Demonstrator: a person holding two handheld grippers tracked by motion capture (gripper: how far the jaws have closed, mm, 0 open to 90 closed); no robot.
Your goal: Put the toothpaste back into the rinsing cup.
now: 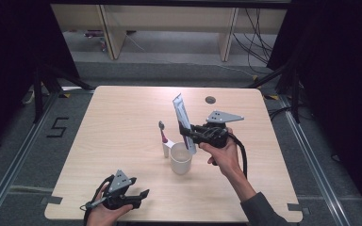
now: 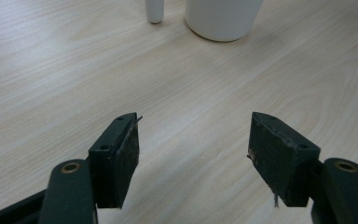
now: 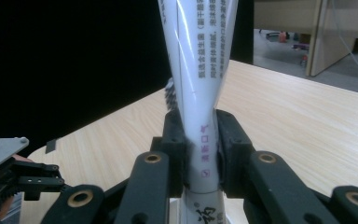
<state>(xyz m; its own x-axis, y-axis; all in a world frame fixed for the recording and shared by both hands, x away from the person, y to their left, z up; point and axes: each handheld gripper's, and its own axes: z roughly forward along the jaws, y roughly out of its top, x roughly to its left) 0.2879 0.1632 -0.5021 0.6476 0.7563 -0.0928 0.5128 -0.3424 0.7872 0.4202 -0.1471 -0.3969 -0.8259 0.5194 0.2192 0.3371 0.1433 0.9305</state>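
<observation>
I have the tube (image 1: pixel 184 123) clenched in my right gripper (image 1: pixel 192 133), pinched at its narrow waist with the flat crimped end up and the capped end hanging just over the cup (image 1: pixel 181 158), which sits mid-table on the table (image 1: pixel 122 141). The right gripper view shows both pads squeezing the tube (image 3: pixel 200 112) firmly. A toothbrush (image 1: pixel 163 136) stands upright at about ten o'clock from the cup, touching or just beside its rim; I cannot tell which. My left gripper (image 1: pixel 134 197) rests at seven o'clock from the cup, well apart, jaws spread and empty over bare wood. I judge this the placing step: the tube carried to the cup, not yet in. Next I must centre the lower end over the mouth, lower it straight, then release, minding the toothbrush
</observation>
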